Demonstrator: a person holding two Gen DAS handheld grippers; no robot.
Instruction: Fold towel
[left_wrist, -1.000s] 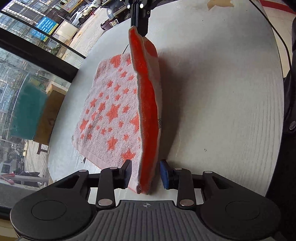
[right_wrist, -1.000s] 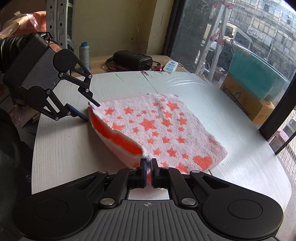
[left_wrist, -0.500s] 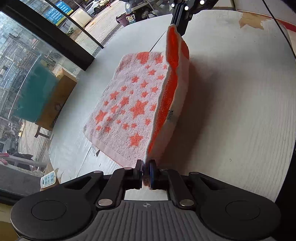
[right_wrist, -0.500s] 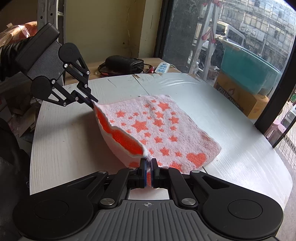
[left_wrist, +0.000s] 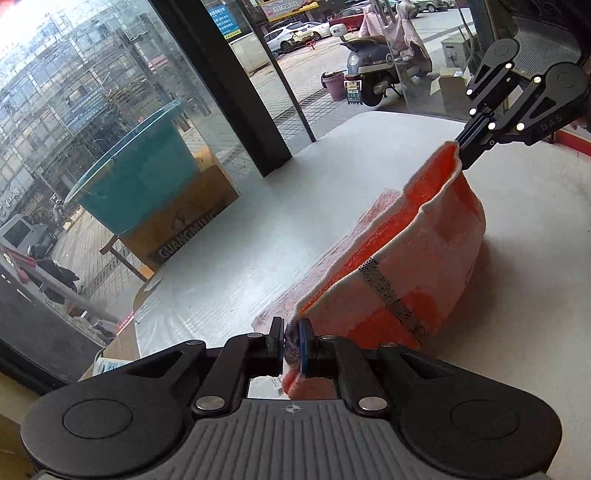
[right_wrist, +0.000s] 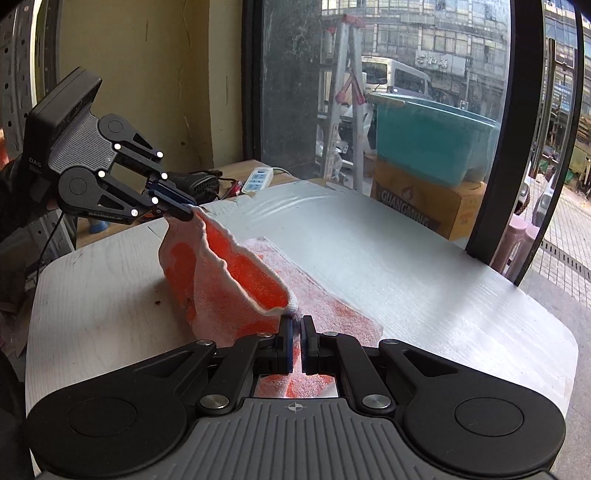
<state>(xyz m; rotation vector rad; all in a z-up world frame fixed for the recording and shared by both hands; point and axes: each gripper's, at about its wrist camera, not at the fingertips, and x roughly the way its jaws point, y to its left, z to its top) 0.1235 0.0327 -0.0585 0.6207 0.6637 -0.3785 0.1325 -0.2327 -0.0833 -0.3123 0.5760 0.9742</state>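
Note:
The pink and orange star towel (left_wrist: 417, 266) lies on the white table (left_wrist: 236, 258) with one edge lifted and curled over. My left gripper (left_wrist: 291, 341) is shut on one corner of that edge. My right gripper (right_wrist: 295, 338) is shut on the other corner. In the left wrist view the right gripper (left_wrist: 465, 147) holds the far corner high. In the right wrist view the left gripper (right_wrist: 184, 214) holds its corner raised above the towel (right_wrist: 229, 280). The lifted half sags between the two grippers, orange side facing the window.
A large window with a dark post (left_wrist: 236, 92) borders the table's far side. Outside stand a teal tub (right_wrist: 432, 140) on a cardboard box (right_wrist: 424, 206). A power strip (right_wrist: 258, 179) and a black device (right_wrist: 199, 181) sit on a wooden ledge behind the table.
My left gripper closed on its towel corner. Both grippers have lifted the held edge higher and carried it over toward the window side; the towel now curls over itself.

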